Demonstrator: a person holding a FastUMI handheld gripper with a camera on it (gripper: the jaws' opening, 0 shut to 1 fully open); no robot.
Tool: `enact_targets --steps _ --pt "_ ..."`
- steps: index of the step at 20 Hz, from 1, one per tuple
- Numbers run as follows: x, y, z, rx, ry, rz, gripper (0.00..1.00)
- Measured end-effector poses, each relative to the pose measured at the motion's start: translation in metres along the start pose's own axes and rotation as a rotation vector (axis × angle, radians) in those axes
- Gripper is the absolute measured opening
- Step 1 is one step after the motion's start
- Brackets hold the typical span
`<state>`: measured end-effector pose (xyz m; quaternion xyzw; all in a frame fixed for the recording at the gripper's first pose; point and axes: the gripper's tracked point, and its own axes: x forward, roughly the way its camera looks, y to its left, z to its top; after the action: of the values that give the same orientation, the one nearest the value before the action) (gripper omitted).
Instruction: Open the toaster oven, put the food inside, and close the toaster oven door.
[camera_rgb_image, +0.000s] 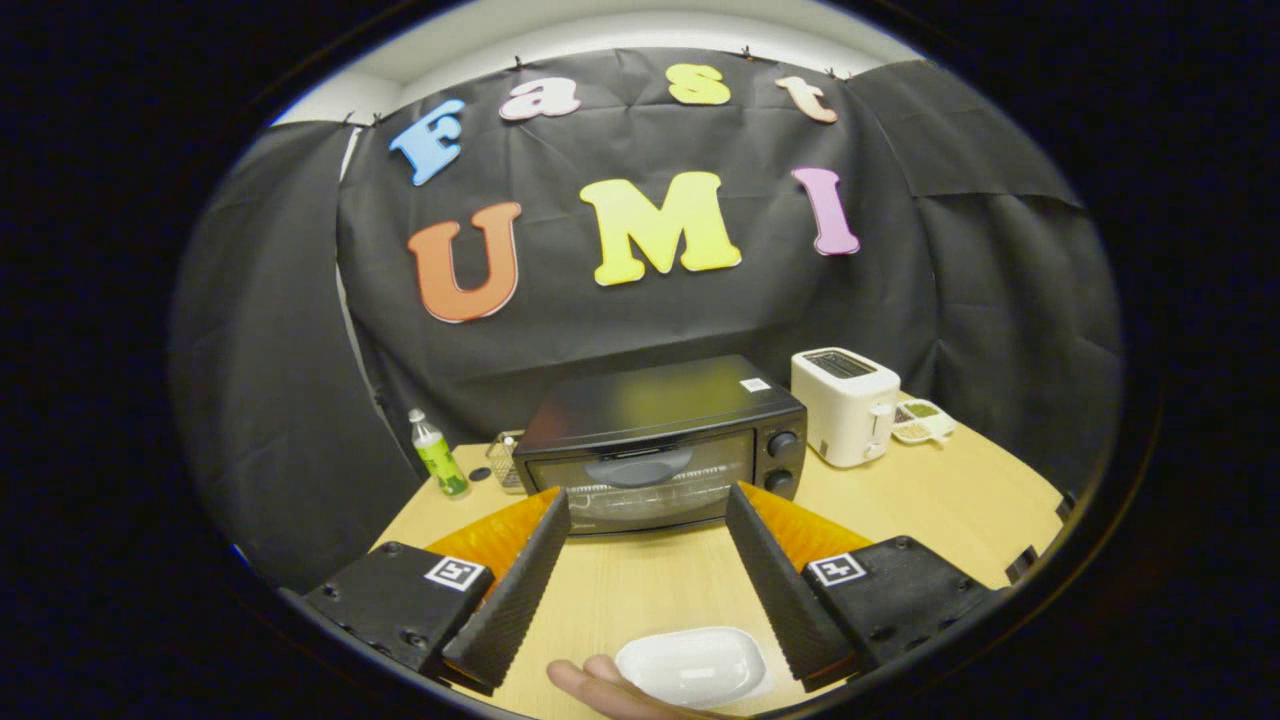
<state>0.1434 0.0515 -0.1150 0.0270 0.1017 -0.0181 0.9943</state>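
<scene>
Materials and finishes on the table (930, 500)

The table is seen as pale wood-grain laminate, smooth with a soft sheen. The toaster oven (660, 445) is cased in dark metal, its top dully reflective, its door glazed with glossy glass. The toaster (845, 405) is of smooth white plastic. The bottle (438, 455) is of clear plastic with a glossy label. The dish (692, 666) appears white, smooth and glossy. The fingers (520, 590), spread wide apart, are faced with ribbed, matt pads. The wall is hung with matt cloth.

- Your gripper (648, 510) has its fingers spread wide apart, with nothing gripped between them.
- Your other hand (600, 685) shows low down between the fingers, fingertips just reaching in.
</scene>
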Motion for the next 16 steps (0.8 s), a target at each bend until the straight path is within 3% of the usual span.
enact_targets --steps 3,6,11,16 --pt "-0.022 -0.02 -0.006 -0.086 -0.017 -0.057 1.0" --pt "-0.056 -0.035 0.002 -0.06 -0.056 -0.11 1.0" --pt "-0.105 -0.017 0.018 -0.086 -0.106 0.009 1.0" --pt "-0.126 -0.029 0.022 -0.112 -0.149 -0.029 1.0"
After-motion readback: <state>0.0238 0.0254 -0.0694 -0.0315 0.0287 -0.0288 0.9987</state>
